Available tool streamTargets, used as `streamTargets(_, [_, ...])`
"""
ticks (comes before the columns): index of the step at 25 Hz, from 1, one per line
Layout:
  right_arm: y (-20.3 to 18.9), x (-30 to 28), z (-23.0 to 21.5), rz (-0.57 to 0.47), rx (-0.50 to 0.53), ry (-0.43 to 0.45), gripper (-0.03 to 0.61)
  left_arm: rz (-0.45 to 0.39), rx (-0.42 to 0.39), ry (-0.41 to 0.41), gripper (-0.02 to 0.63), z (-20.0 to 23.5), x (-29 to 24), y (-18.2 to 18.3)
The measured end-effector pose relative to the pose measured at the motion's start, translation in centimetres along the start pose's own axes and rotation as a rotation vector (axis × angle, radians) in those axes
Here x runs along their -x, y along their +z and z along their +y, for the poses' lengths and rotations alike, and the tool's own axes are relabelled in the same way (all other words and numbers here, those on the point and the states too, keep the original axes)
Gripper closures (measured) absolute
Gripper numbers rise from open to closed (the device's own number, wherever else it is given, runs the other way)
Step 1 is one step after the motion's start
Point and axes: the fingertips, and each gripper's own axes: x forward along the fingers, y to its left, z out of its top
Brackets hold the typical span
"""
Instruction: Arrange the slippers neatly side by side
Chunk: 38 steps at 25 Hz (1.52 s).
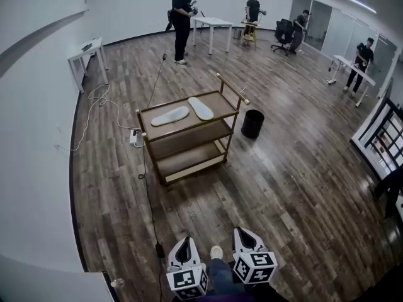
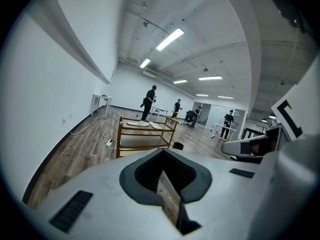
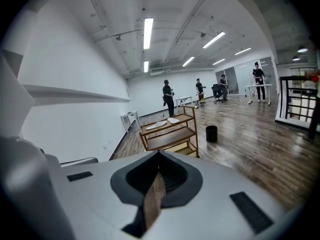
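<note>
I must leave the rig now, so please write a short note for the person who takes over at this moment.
Left gripper: fingers shut, empty.
Right gripper: fingers shut, empty.
Both are held low, far from the cart.
The two slippers lie on the cart's top shelf, at an angle to each other, not parallel.
Done: nothing yet.
Left: walk to the cart, turn the slippers parallel, and set them side by side.

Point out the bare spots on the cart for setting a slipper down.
Middle shelf and bottom shelf look bare. The top shelf is crowded centrally by the left slipper and right slipper; bare only at its right end.
</note>
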Motion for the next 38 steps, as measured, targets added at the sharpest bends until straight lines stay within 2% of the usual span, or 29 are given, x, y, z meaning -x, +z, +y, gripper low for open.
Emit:
streamTargets(4, [2.1,-3.8,-1.4,0.010,-0.004,0.024,0.583,0.003,-0.013,0.020,0.613,0.1,-4.1,1.7])
streamTargets(11, [7.5,-9.9,-5.8,0.010,0.016,0.048,0.581,-0.029,-0.021,0.024,0.612,-2.4,-12.5,6.0])
streamTargets(21, [11.8,-16.1,-9.9,0.019,0.036,0.085,0.581,-0.021,-0.015,0.042,0.614,-4.3,-20.6,7.9])
streamTargets(30, [14.7,-23.0,-11.4,0.011,0.014,0.080,0.581,-0.012,-0.021,0.046,0.612,-2.5,-27.6,10.1])
streamTargets(38, [19.0,-32.9,-9.7,0.031,0.029,0.095,0.581,-0.032,0.001,0.057,0.612,2.5,-36.5,15.4])
